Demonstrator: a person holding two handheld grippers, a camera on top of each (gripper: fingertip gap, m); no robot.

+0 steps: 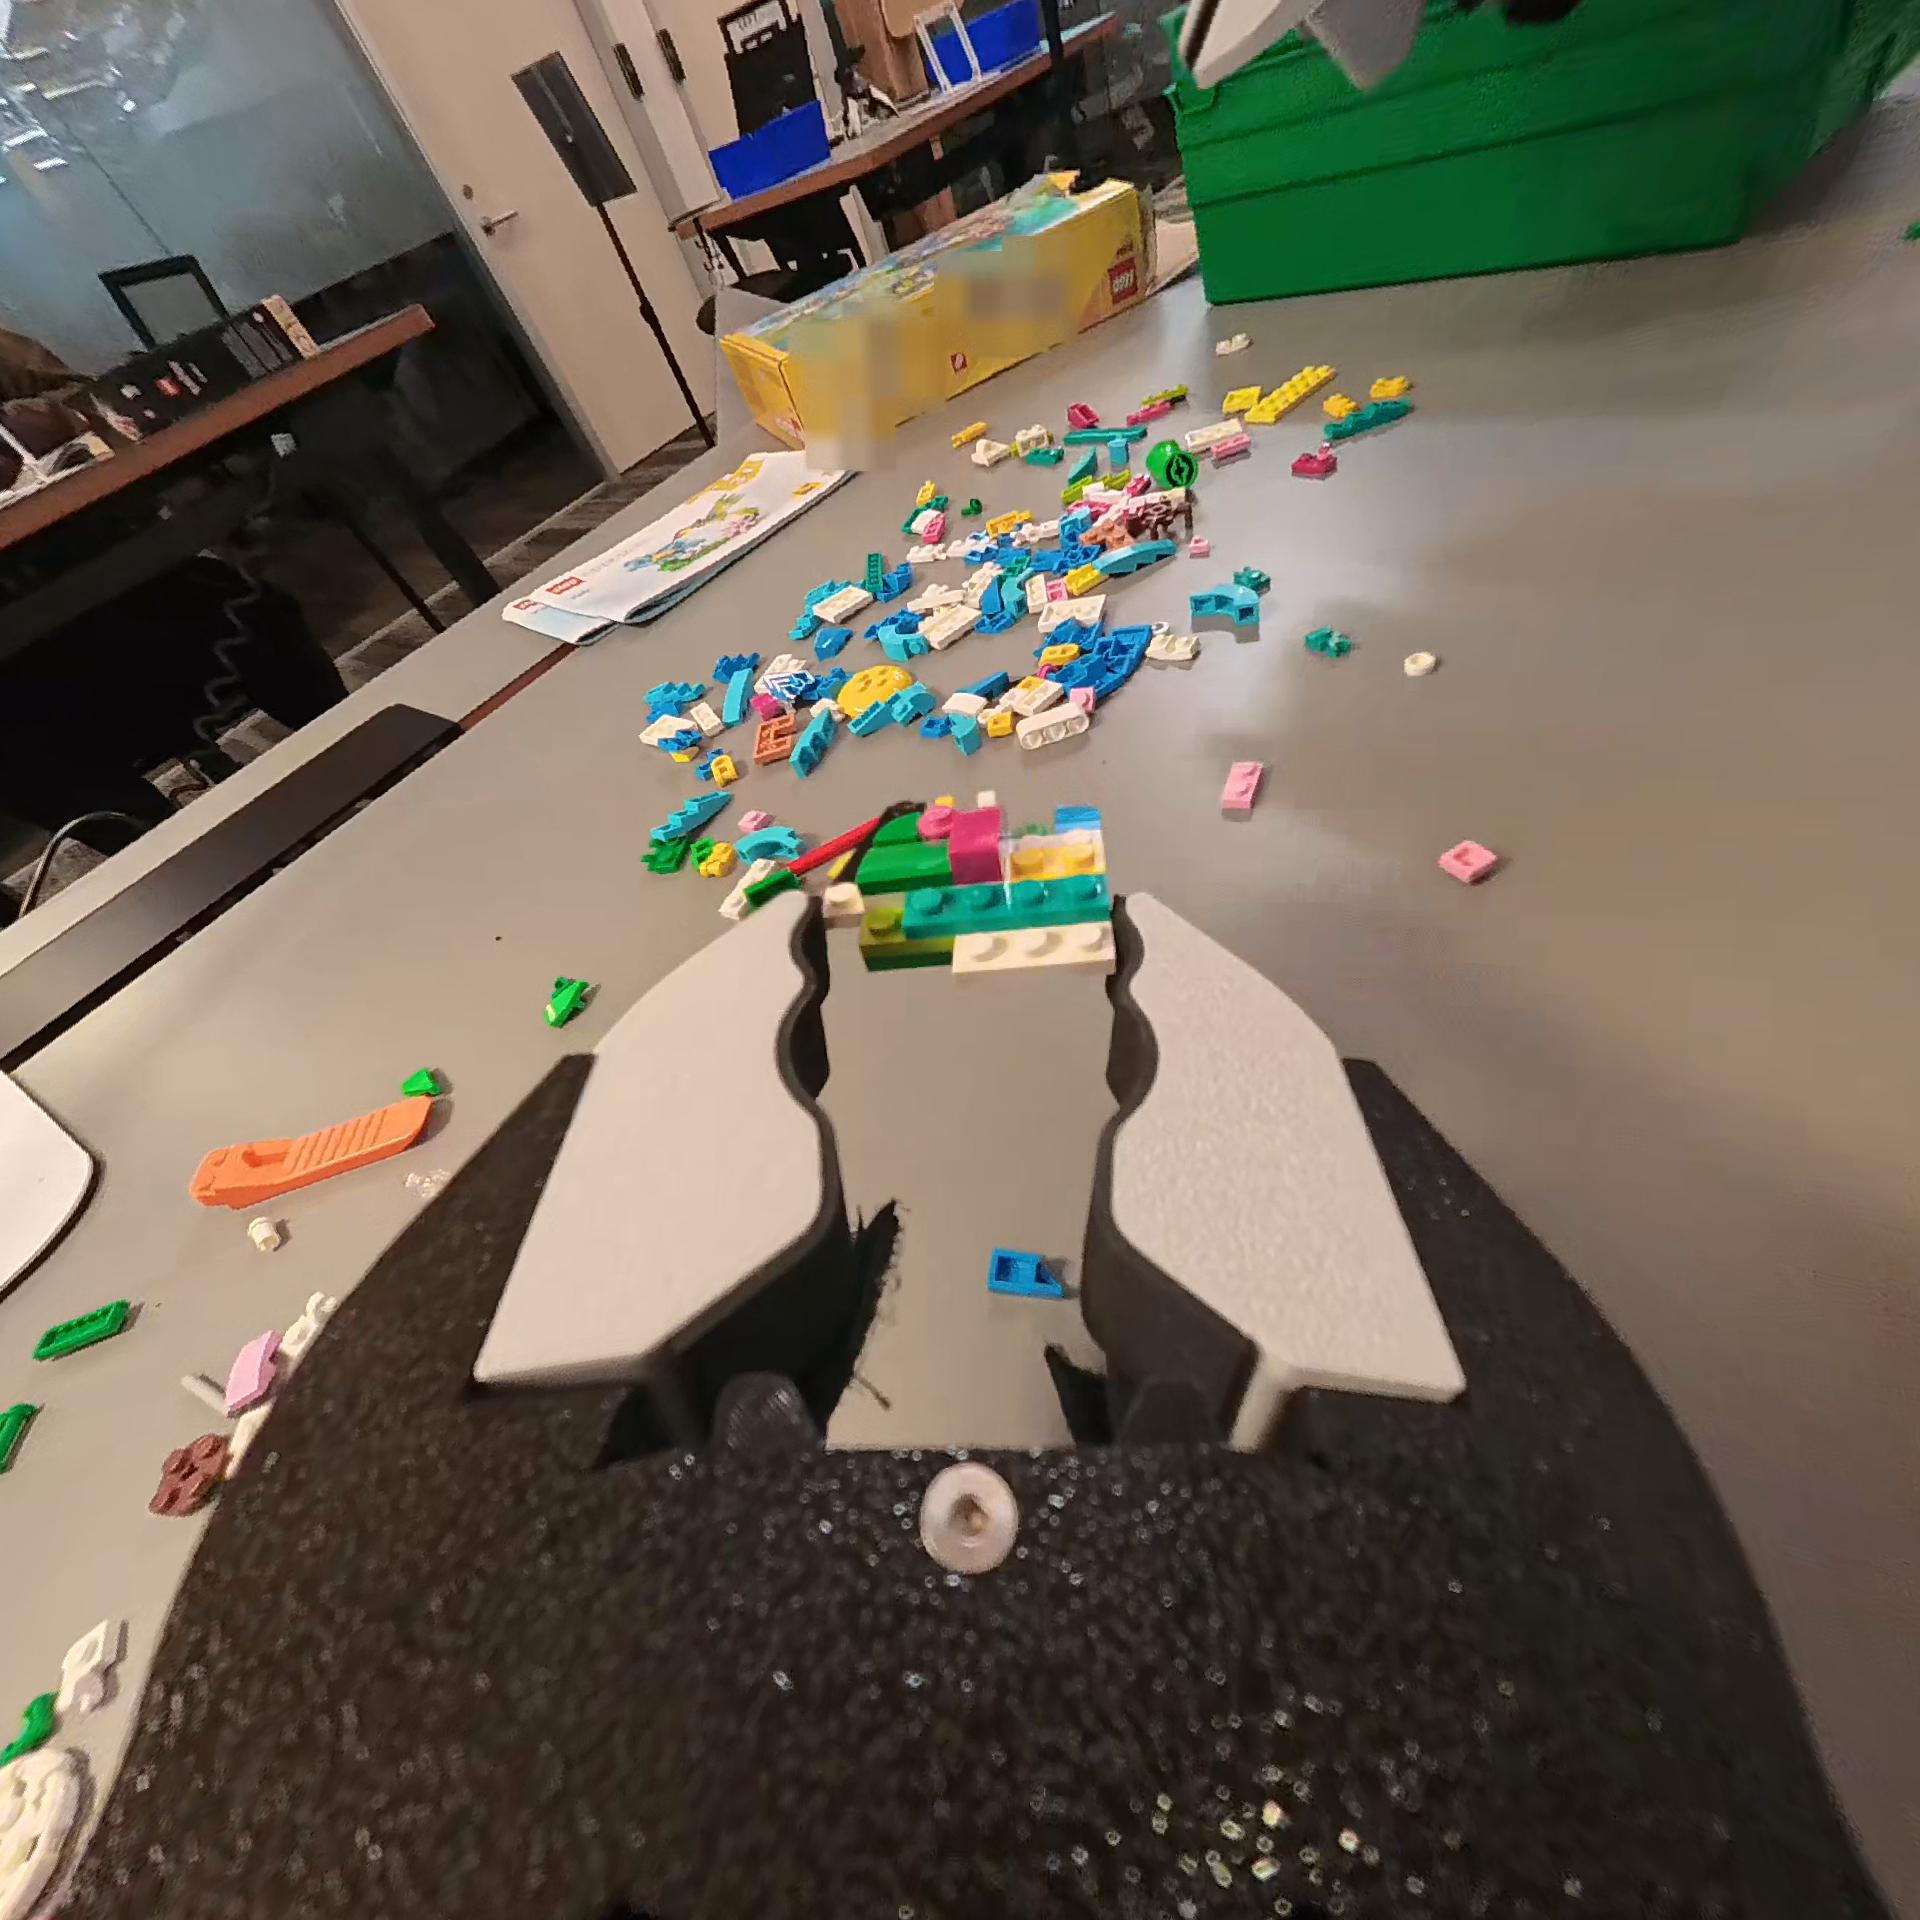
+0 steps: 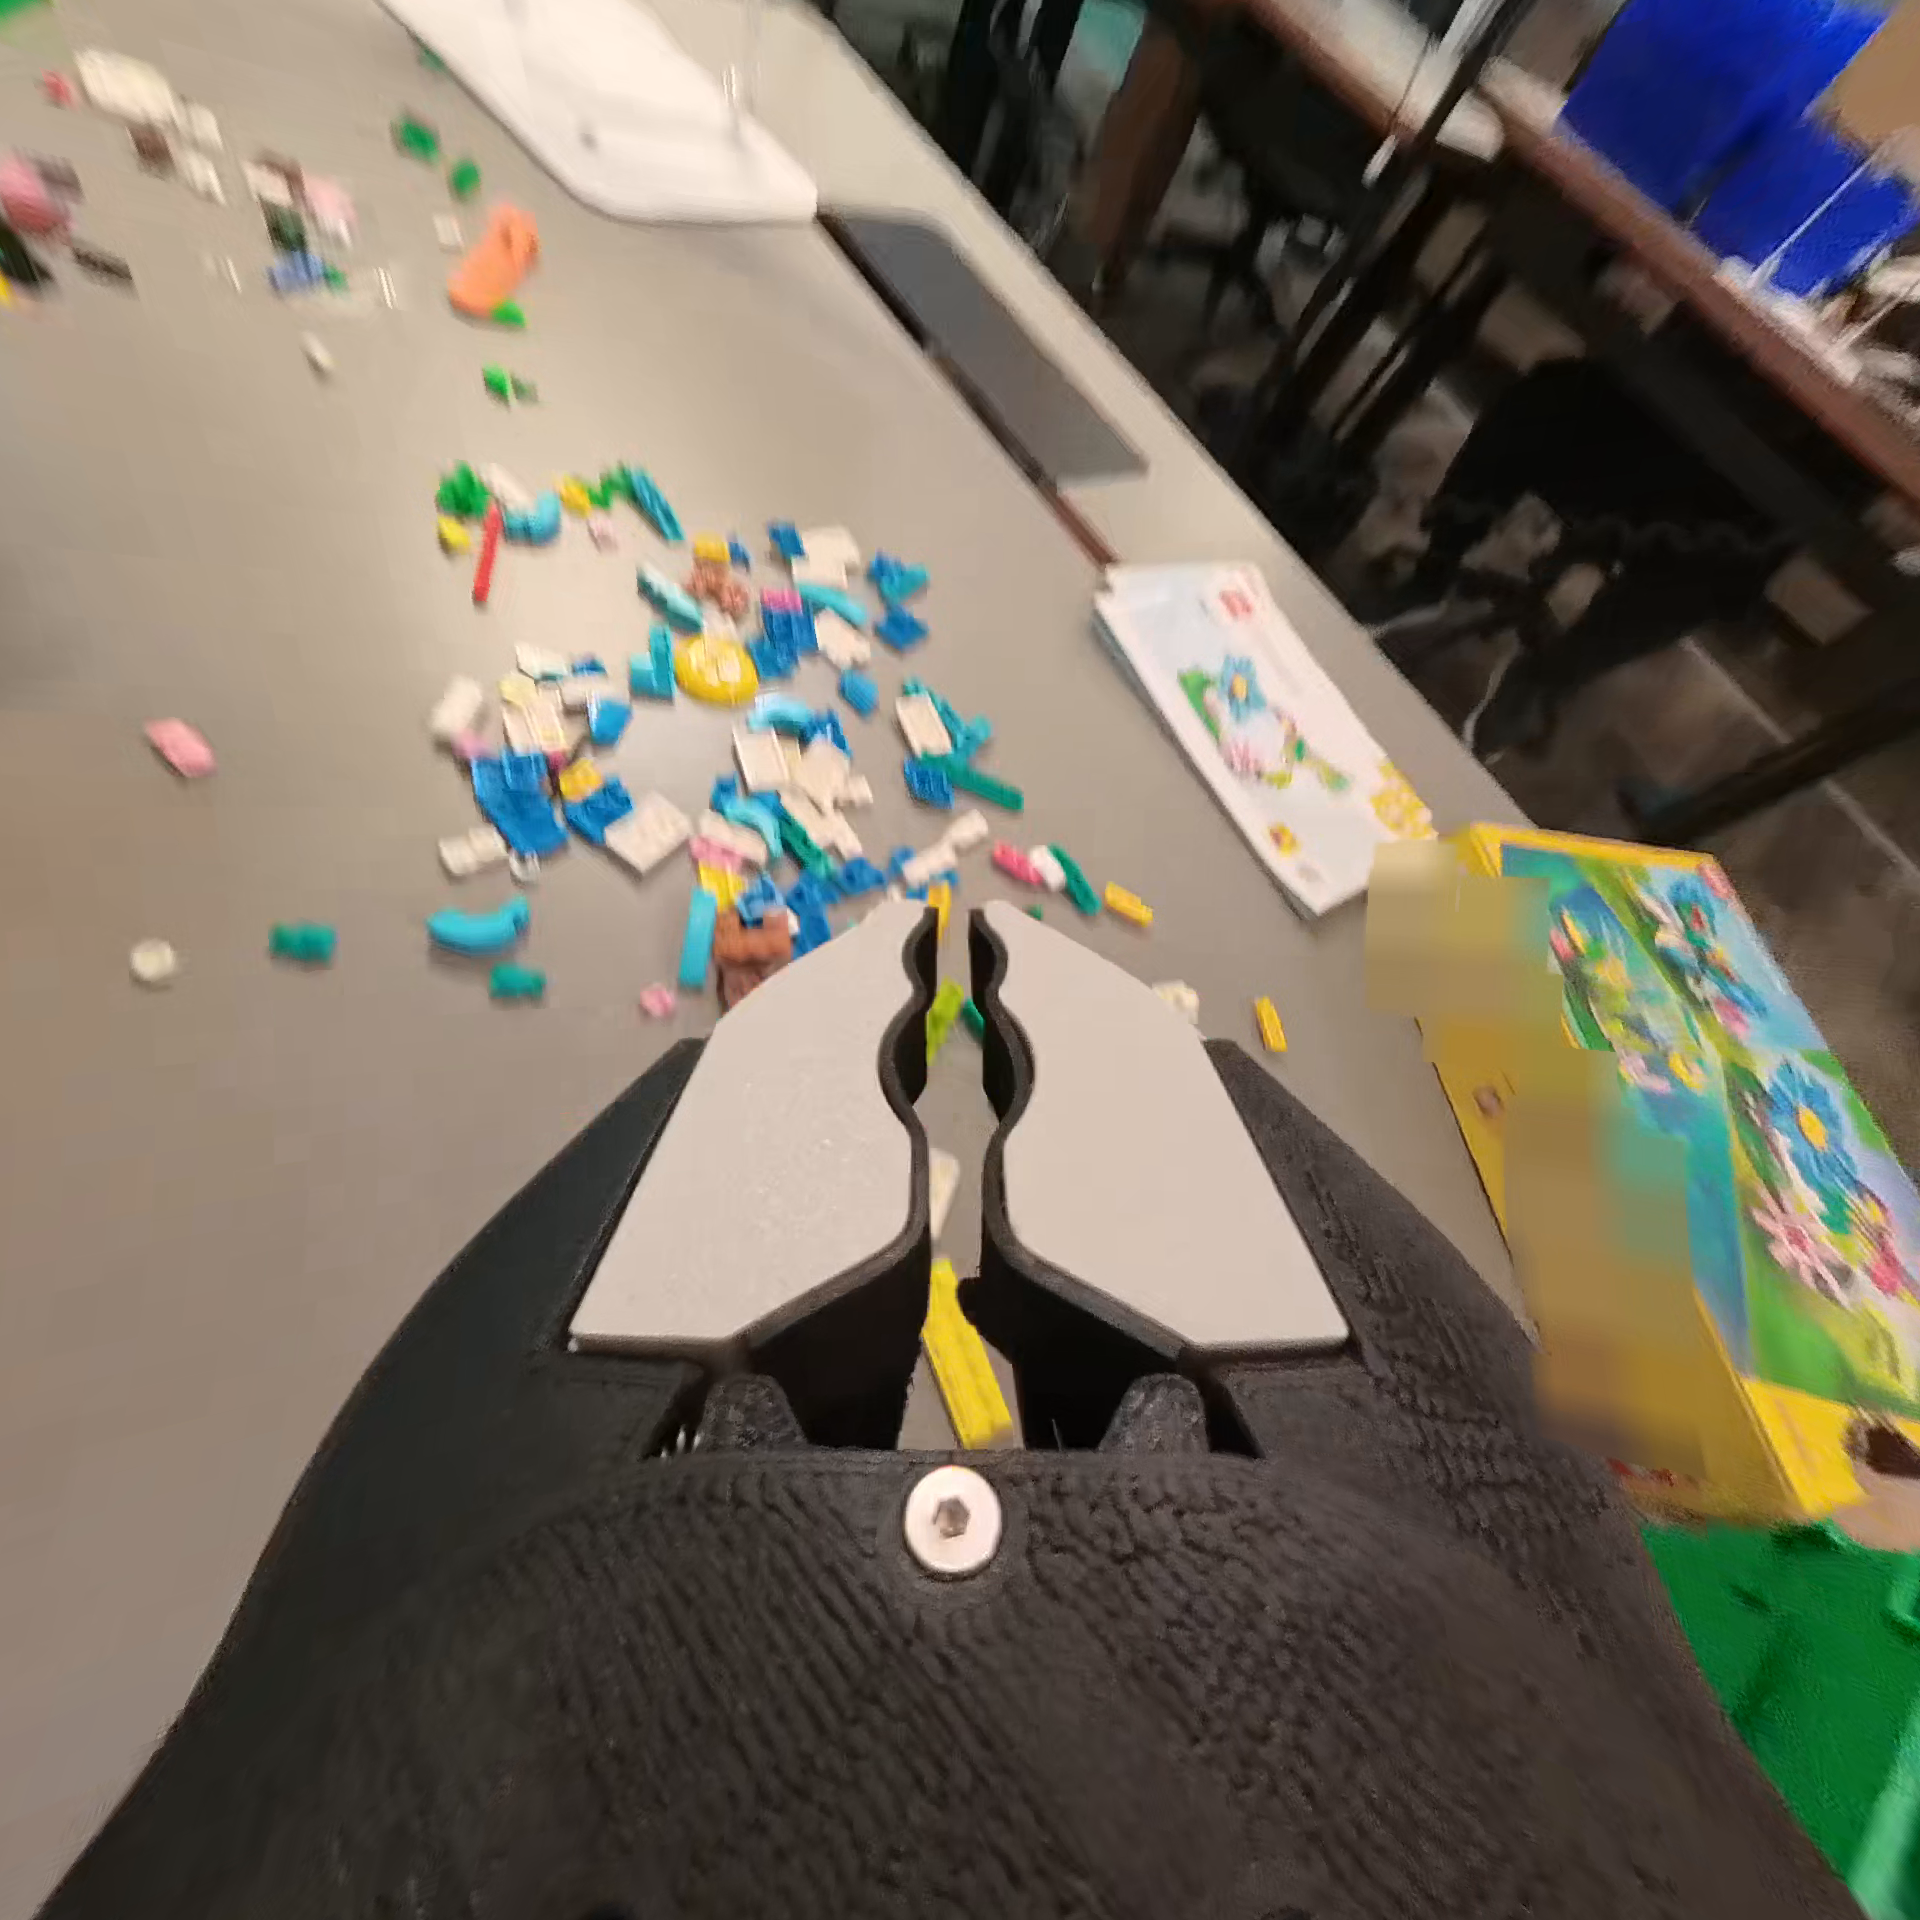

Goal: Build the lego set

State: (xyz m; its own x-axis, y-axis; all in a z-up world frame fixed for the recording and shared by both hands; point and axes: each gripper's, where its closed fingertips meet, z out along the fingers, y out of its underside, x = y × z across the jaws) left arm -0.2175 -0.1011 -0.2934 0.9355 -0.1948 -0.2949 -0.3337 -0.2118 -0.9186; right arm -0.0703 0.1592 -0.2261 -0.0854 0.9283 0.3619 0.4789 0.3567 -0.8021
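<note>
My left gripper (image 1: pixel 964 935) is low over the grey table (image 1: pixel 1558 1039), shut on the partly built lego model (image 1: pixel 987 883). The model is a stack of green, teal, white, yellow and magenta bricks, and both fingertips touch its sides. The loose pile of blue, white and teal bricks (image 1: pixel 935 644) lies beyond it and also shows in the right wrist view (image 2: pixel 727 748). My right gripper (image 2: pixel 948 920) is above the table with its jaws almost closed on a thin yellow piece (image 2: pixel 940 909) at the tips. The right wrist view is blurred. The right gripper's fingers (image 1: pixel 1278 42) show at the top of the left wrist view.
A yellow lego box (image 1: pixel 935 332) (image 2: pixel 1662 1143), an instruction booklet (image 1: pixel 675 540) (image 2: pixel 1247 727) and a green bin (image 1: pixel 1507 156) stand at the far side. An orange brick separator (image 1: pixel 312 1153) and stray pieces lie left. A small blue plate (image 1: pixel 1023 1273) lies under my left gripper. Left tips to right tips: about 30 cm.
</note>
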